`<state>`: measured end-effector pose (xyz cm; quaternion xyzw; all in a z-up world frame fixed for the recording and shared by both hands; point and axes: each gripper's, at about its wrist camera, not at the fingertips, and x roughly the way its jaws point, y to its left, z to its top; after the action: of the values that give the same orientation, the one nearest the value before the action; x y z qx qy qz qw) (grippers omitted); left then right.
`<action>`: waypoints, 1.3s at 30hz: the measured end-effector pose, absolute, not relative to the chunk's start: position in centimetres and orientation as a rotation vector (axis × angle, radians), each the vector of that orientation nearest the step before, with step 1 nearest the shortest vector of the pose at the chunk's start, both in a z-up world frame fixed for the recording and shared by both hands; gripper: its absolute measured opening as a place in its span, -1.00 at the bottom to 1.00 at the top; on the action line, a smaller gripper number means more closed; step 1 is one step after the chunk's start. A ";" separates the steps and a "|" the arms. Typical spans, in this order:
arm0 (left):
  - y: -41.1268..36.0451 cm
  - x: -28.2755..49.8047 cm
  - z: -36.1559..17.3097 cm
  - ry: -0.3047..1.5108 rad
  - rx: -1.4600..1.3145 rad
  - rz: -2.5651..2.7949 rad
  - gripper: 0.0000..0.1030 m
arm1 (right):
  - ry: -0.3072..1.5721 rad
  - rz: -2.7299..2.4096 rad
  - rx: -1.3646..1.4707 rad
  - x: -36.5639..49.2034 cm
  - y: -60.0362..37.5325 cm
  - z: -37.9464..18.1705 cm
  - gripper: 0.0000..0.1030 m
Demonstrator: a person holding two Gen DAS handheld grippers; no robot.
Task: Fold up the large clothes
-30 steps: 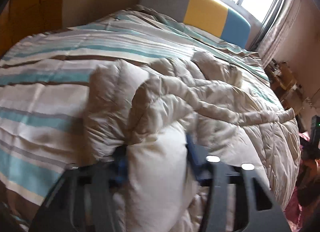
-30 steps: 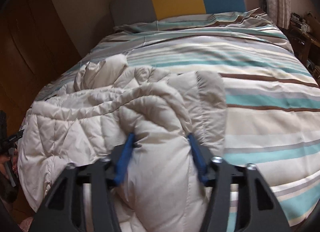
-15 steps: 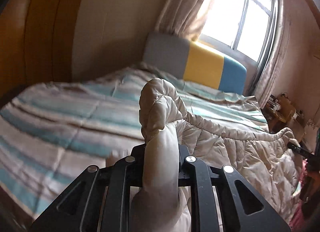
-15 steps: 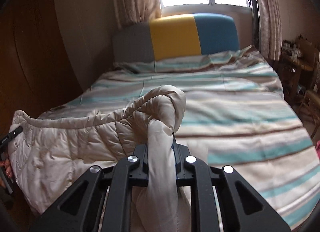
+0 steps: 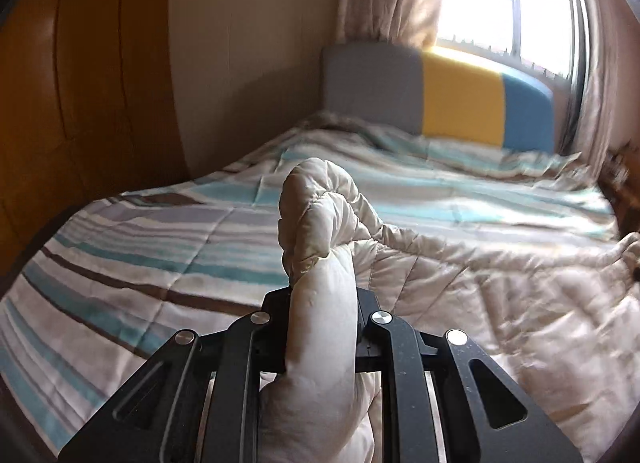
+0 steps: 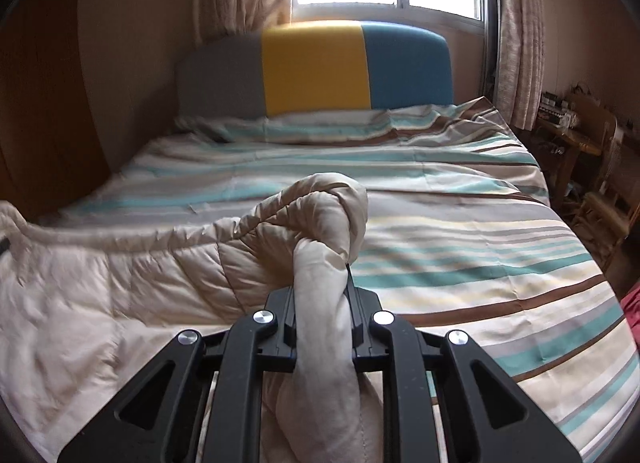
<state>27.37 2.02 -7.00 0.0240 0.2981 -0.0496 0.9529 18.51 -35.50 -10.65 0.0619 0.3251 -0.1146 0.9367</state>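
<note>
Left wrist view first: my left gripper (image 5: 322,327) is clamped tight on a bunched corner of the cream quilted coat (image 5: 460,283). The puffy wad pokes up at twelve o'clock past the jaws, and the rest of the coat trails off toward three and four o'clock across the striped bedspread (image 5: 132,247). Its stretched hem edge runs roughly nine-to-three, away to my right. The headboard (image 5: 440,103) sits far off at one o'clock.

Right wrist view now: my right gripper (image 6: 322,327) is pinched shut on another bunched corner of the same coat (image 6: 140,279), wad up at twelve, body spreading to nine and eight o'clock. So the coat hangs between my two tools, long edge spanning hand to hand, neither nearer than the other. Bare bedspread (image 6: 480,247) lies ahead from twelve to three, the headboard (image 6: 316,67) at twelve.

Count: one coat, two grippers, one bed. My guess is the coming move carries this edge forward over the coat.
</note>
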 end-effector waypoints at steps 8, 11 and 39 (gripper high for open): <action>0.8 29.1 -12.0 0.666 0.132 -0.036 -0.59 | 0.758 -0.284 0.056 20.6 -34.9 -15.6 -0.55; 0.1 30.0 -13.4 0.710 0.143 -0.030 -0.44 | 0.786 -0.294 0.052 21.1 -34.8 -16.8 -0.50; -1.9 23.7 -6.4 0.645 -0.049 0.070 0.88 | 0.849 -0.351 0.005 22.9 -33.8 -19.1 -0.23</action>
<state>23.67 -1.94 -6.44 -0.0239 0.3169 0.0342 0.9475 22.87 -33.75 -19.11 0.0025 0.4097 -0.1693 0.8964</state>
